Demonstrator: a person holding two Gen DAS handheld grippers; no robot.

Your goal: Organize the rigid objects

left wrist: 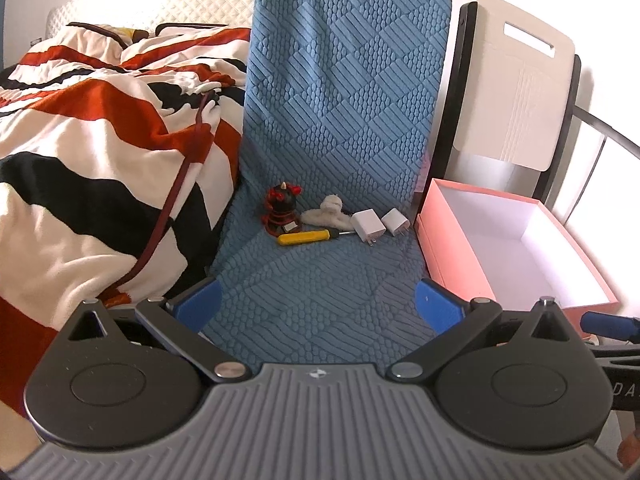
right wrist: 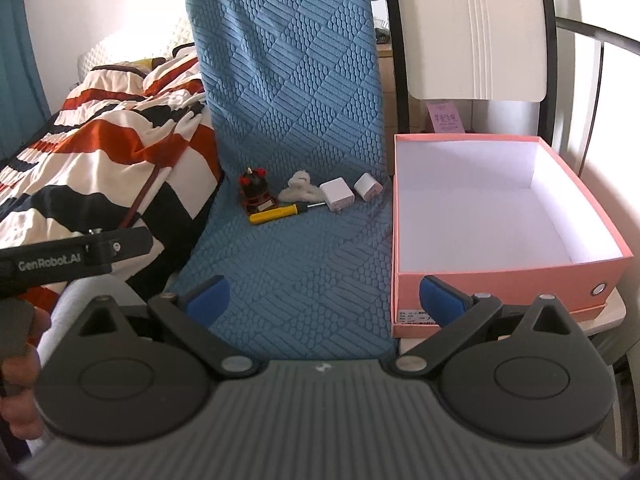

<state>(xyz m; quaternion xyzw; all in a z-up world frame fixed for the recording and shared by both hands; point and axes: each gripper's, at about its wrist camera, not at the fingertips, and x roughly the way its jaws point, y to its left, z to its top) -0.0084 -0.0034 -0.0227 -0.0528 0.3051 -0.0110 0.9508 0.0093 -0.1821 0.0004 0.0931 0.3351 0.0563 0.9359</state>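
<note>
On the blue textured mat (left wrist: 328, 272) (right wrist: 296, 264) lie a red-and-black figurine (left wrist: 281, 210) (right wrist: 256, 192), a yellow-handled screwdriver (left wrist: 306, 237) (right wrist: 276, 213), a white fluffy toy (left wrist: 327, 212) (right wrist: 299, 186) and two white chargers (left wrist: 368, 226) (left wrist: 396, 222) (right wrist: 337, 194) (right wrist: 368, 186). An open pink box (left wrist: 448, 264) (right wrist: 500, 280) with nothing in it stands to their right. My left gripper (left wrist: 318, 308) is open, well short of the objects. My right gripper (right wrist: 324, 300) is open, its right finger in front of the box's near wall.
A striped red, black and white blanket (left wrist: 92, 152) (right wrist: 108, 144) lies on the bed at left. A white chair back (left wrist: 516, 80) (right wrist: 476, 32) stands behind the box. The left gripper's body (right wrist: 72, 256) shows at the left of the right wrist view.
</note>
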